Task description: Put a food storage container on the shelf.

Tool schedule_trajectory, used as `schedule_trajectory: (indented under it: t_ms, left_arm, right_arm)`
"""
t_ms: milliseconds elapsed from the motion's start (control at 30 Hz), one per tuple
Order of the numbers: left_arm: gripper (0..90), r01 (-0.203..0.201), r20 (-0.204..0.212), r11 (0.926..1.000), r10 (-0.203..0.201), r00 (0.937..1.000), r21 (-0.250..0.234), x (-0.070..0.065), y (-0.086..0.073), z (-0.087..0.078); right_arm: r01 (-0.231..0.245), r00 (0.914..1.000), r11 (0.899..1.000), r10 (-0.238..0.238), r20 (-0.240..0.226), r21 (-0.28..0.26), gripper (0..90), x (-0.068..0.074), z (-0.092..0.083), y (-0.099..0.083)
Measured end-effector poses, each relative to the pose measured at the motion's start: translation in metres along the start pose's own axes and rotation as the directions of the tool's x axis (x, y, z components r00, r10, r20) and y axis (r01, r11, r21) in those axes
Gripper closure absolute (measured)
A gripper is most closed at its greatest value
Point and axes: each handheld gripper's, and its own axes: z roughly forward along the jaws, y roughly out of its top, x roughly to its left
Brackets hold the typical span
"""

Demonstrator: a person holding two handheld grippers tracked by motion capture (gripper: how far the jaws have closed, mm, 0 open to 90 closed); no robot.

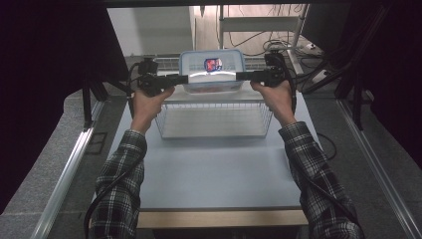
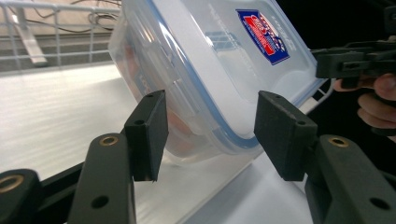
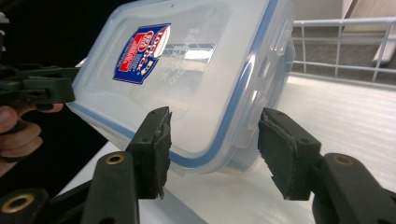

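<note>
Two grippers meet at a plastic box (image 1: 211, 69) lifted over the far edge of a wire basket (image 1: 214, 119) on the table (image 1: 214, 169). Left gripper (image 1: 184, 77) grasps the box's left end, pads clenched across its rim; right gripper (image 1: 240, 76) likewise grasps the right end. Its lid carries a red-blue label (image 1: 213, 64).

container (image 1: 211, 72): far middle of the counter (image 1: 214, 169), at the far rim of the wire basket (image 1: 214, 119) | wire basket: on the counter, just nearer than the container | left gripper (image 1: 185, 78): at the container's left end | right gripper (image 1: 240, 76): at its right end | container tilted between both pairs of jaws
</note>
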Motion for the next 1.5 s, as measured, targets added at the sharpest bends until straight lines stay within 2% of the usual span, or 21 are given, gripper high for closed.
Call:
schedule_trajectory:
  t_ms: [67, 167, 300, 400, 433, 533, 600, 667, 733, 800, 967, 1033, 1133, 1233, 1367, 1500]
  left_arm:
    - [43.7, -0.001, -0.025, 0.9999, 0.001, 0.9997, -0.013, 0.000, 0.001, -0.001]
    - [43.7, 0.019, -0.027, 0.9996, -0.019, 0.9995, -0.023, 0.004, 0.003, 0.000]
    - [43.8, 0.014, -0.053, 0.9994, -0.015, 0.9985, -0.032, 0.004, 0.005, 0.002]
    - [43.7, 0.012, -0.052, 0.9995, -0.014, 0.9986, -0.030, 0.004, 0.006, 0.002]
    - [43.7, 0.009, -0.054, 0.9995, -0.010, 0.9985, -0.030, 0.004, 0.006, 0.001]
    - [42.2, -0.045, -0.085, 0.9986, 0.042, 0.9955, -0.029, -0.001, 0.005, 0.000]
    - [35.2, -0.075, -0.041, 0.9967, 0.074, 0.9964, -0.031, -0.005, 0.003, -0.001]
    - [31.1, -0.124, -0.037, 0.9920, 0.124, 0.9916, -0.019, -0.010, 0.000, -0.003]
    - [27.4, -0.151, -0.017, 0.9884, 0.151, 0.9884, -0.015, -0.014, -0.003, -0.003]
    - [24.5, -0.188, -0.021, 0.9821, 0.188, 0.9819, -0.006, -0.020, -0.008, -0.005]
    - [17.9, -0.213, 0.018, 0.9771, 0.213, 0.9770, 0.005, -0.024, -0.017, -0.008]
    - [14.9, -0.238, 0.030, 0.9711, 0.238, 0.9708, 0.010, -0.025, -0.020, -0.010]
    - [11.9, -0.251, 0.035, 0.9679, 0.251, 0.9673, -0.010, -0.026, -0.026, -0.013]
    - [8.8, -0.253, 0.058, 0.9673, 0.253, 0.9656, -0.021, -0.026, -0.033, -0.015]
    - [4.0, -0.264, 0.062, 0.9644, 0.264, 0.9626, 0.004, -0.028, -0.042, -0.017]
    - [1.4, -0.299, 0.049, 0.9541, 0.299, 0.9529, -0.001, -0.035, -0.050, -0.020]
  right_arm:
    - [0.006, 0.9999, 1.000, -0.005, 0.016, -0.016, 45.6, 0.000, -0.001, 0.000]
    - [0.008, 0.9996, 1.000, -0.007, 0.027, -0.024, 45.0, 0.002, -0.001, 0.002]
    - [-0.009, 0.9993, 1.000, 0.010, 0.037, -0.022, 45.0, 0.003, 0.000, 0.003]
    - [-0.006, 0.9992, 1.000, 0.007, 0.039, -0.025, 45.1, 0.004, 0.000, 0.003]
    - [-0.006, 0.9993, 1.000, 0.007, 0.037, -0.026, 45.2, 0.003, 0.000, 0.002]
    - [0.001, 0.9994, 1.000, 0.000, 0.034, -0.026, 45.1, 0.003, -0.001, 0.002]
    - [0.021, 0.9995, 0.999, -0.021, 0.025, -0.030, 41.3, 0.004, -0.003, 0.002]
    - [0.047, 0.9988, 0.999, -0.047, 0.015, -0.027, 36.5, 0.004, -0.006, 0.001]
    - [0.072, 0.9974, 0.997, -0.072, 0.006, -0.031, 32.1, 0.005, -0.008, -0.001]
    - [0.090, 0.9959, 0.995, -0.091, -0.005, -0.046, 28.6, 0.008, -0.012, -0.003]
    - [0.158, 0.9875, 0.987, -0.158, 0.007, -0.038, 20.2, 0.016, -0.017, -0.009]
    - [0.182, 0.9833, 0.983, -0.181, 0.013, -0.038, 17.8, 0.019, -0.019, -0.012]
    - [0.213, 0.9769, 0.976, -0.211, 0.030, -0.036, 14.2, 0.023, -0.021, -0.017]
    - [0.225, 0.9740, 0.974, -0.223, 0.037, -0.037, 12.4, 0.023, -0.022, -0.022]
    - [0.225, 0.9743, 0.973, -0.224, 0.022, -0.047, 11.0, 0.023, -0.025, -0.030]
    - [0.236, 0.9717, 0.970, -0.235, 0.023, -0.052, 9.8, 0.025, -0.028, -0.037]
